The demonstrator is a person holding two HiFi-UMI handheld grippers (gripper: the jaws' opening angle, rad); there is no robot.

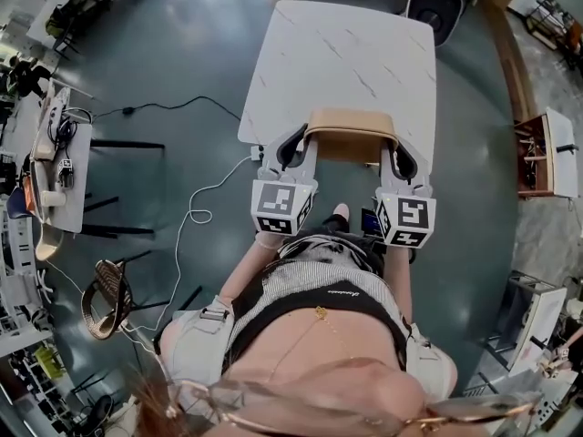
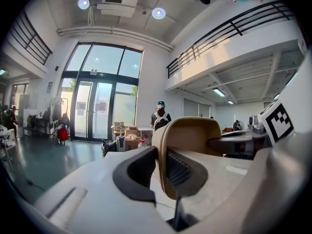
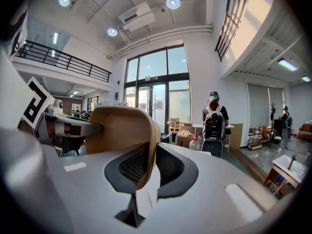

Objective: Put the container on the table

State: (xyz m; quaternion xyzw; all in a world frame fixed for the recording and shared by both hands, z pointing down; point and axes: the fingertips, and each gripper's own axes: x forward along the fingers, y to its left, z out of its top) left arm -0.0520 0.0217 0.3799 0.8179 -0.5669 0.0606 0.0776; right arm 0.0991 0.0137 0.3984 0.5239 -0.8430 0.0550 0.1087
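A tan open-topped container (image 1: pixel 351 135) hangs between my two grippers over the near edge of the white marble table (image 1: pixel 346 57). My left gripper (image 1: pixel 290 149) is shut on the container's left wall (image 2: pixel 187 145). My right gripper (image 1: pixel 404 163) is shut on its right wall (image 3: pixel 131 135). In each gripper view the tan rim is pinched between the dark jaw pads. I cannot tell whether the container's base touches the tabletop.
A black chair (image 1: pixel 435 7) stands at the table's far end. A white cable (image 1: pixel 196 209) trails over the grey floor at left. A desk with clutter (image 1: pixel 55 153) is at far left, a shelf unit (image 1: pixel 547 153) at right. A person with a backpack (image 3: pixel 214 126) stands beyond.
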